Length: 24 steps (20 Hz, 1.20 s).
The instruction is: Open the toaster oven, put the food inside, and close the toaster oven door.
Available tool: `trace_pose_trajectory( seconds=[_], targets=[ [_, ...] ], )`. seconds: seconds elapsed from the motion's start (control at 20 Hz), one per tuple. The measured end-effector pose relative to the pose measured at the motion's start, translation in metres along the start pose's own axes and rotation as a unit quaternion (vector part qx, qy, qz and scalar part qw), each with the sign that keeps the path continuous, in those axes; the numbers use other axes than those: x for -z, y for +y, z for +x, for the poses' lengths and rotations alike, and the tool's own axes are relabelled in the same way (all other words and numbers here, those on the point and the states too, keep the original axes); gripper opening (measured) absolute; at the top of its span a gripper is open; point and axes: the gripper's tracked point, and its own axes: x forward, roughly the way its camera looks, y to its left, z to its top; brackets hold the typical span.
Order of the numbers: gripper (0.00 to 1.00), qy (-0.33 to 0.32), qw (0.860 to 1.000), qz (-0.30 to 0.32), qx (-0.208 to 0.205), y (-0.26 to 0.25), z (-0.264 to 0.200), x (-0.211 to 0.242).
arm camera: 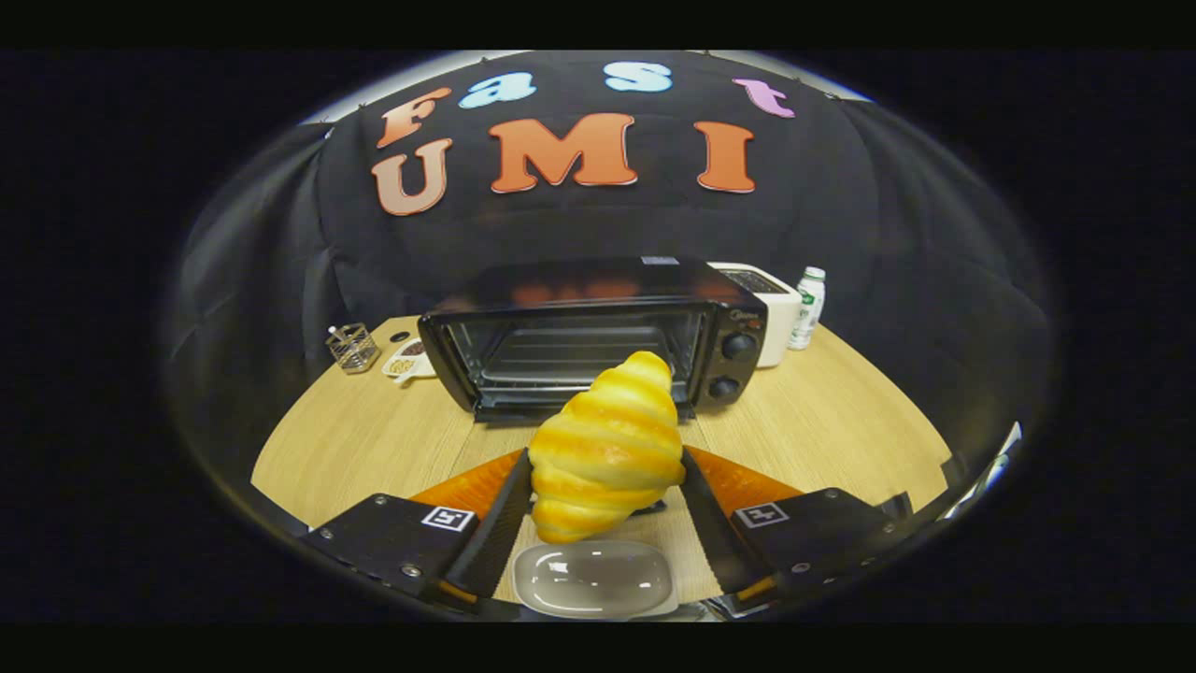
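My claw (605,486) is clamped on the croissant (607,449) — both fingers (495,533) press against its flanks, one on each side, and the pastry stands between them with its pointed end tilted up and toward the oven. It is held clear of the counter (374,439), above a small glossy white dish (593,579) that sits just below the fingers.

The toaster oven (598,336) stands beyond the claw, near the middle of the wooden counter. Its door appears to be down: I see straight into the cavity, with the wire rack (579,360) exposed and no glass in the way. The lowered door itself is largely hidden behind the croissant, so I cannot confirm how flat it lies. Two knobs (738,348) sit on the oven's right panel.

Other items noted: a small wire holder (353,348) and a little dish (408,360) to the oven's left, a white appliance (771,299) behind its right side, and a small bottle (807,308) beside that.

Judgement: the opening step looks done, and the step in hand is carrying the food to the oven. The next move calls for a level advance — high enough to pass over the lowered door, low enough to clear the cavity's top edge — then setting the croissant on the rack before I release. The door is not yet closed.
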Motion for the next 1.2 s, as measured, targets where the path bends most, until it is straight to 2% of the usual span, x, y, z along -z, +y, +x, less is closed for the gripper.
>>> trace_pose_trajectory(
  seconds=[0.55,0.75,1.05,1.2],
  targets=[
    [0.86,0.023,0.999,-0.015,-0.018,0.01,0.089,-0.017],
    [0.86,0.011,0.999,0.021,-0.025,0.017,0.114,-0.024],
    [0.86,-0.025,0.991,0.117,-0.053,0.028,0.146,-0.032],
    [0.86,-0.039,0.99,0.125,-0.053,0.03,0.159,-0.036]
  ],
)
